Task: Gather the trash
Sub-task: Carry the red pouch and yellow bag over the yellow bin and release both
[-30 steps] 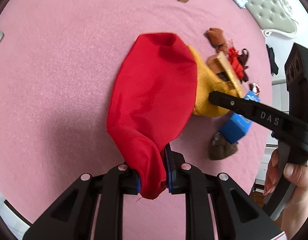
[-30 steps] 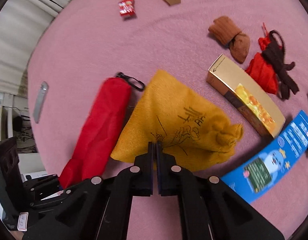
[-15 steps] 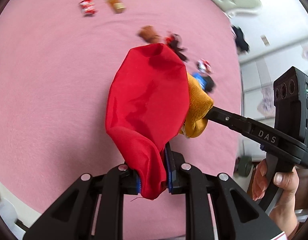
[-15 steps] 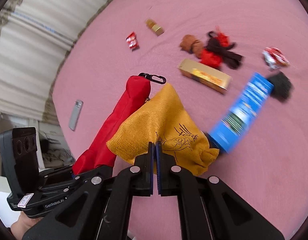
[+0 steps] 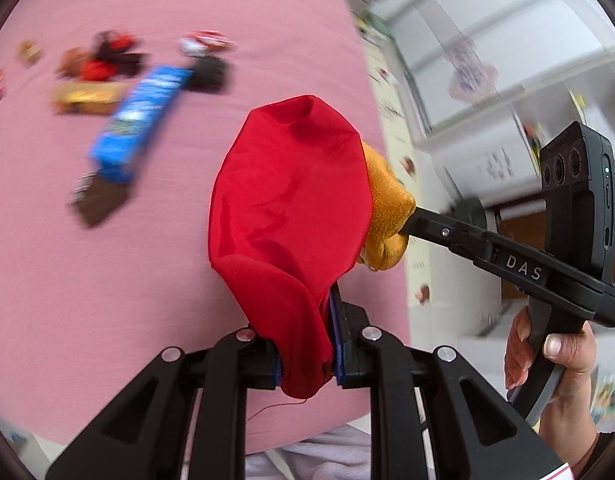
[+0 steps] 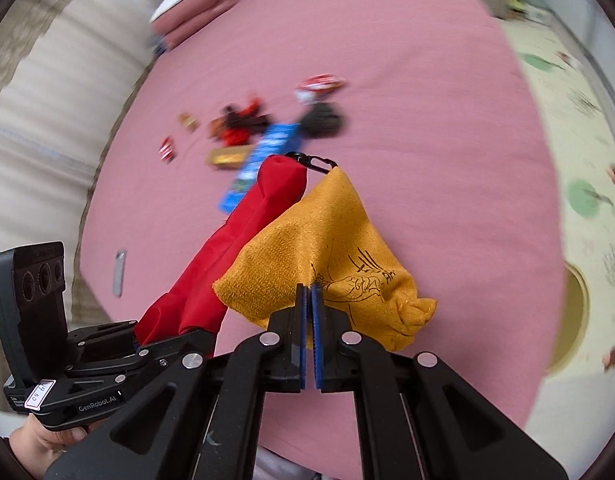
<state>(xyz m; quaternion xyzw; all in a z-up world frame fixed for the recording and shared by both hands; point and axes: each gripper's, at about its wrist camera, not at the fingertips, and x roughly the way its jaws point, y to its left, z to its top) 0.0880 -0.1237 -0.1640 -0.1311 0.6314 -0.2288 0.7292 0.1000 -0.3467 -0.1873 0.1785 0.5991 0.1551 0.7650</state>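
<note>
My left gripper [image 5: 305, 354] is shut on the end of a red cloth bag [image 5: 287, 208], which hangs lifted above the pink bed. My right gripper [image 6: 310, 292] is shut on a mustard-yellow cloth pouch [image 6: 327, 240] with a black drawing on it. The two bags hang side by side and touch. The red bag [image 6: 243, 240] has a black clip at its far end. In the left wrist view the right gripper's fingers [image 5: 439, 232] pinch the yellow pouch [image 5: 387, 216] from the right. Left on the bed lie a blue box [image 5: 141, 120], a gold box [image 5: 87, 96] and a red-white wrapper [image 5: 205, 42].
The pink bedspread [image 6: 407, 100] ends at the right, where a pale patterned floor mat [image 6: 579, 152] lies. Dark and red cloth items [image 6: 243, 122], small wrappers [image 6: 167, 148] and a grey lighter [image 6: 119, 266] are scattered on the bed. White cupboards [image 5: 487, 60] stand beyond the bed's edge.
Both grippers have risen and swung toward the bed's edge, carrying the red bag and the yellow pouch up off the bedspread. The scattered items now lie far behind.
</note>
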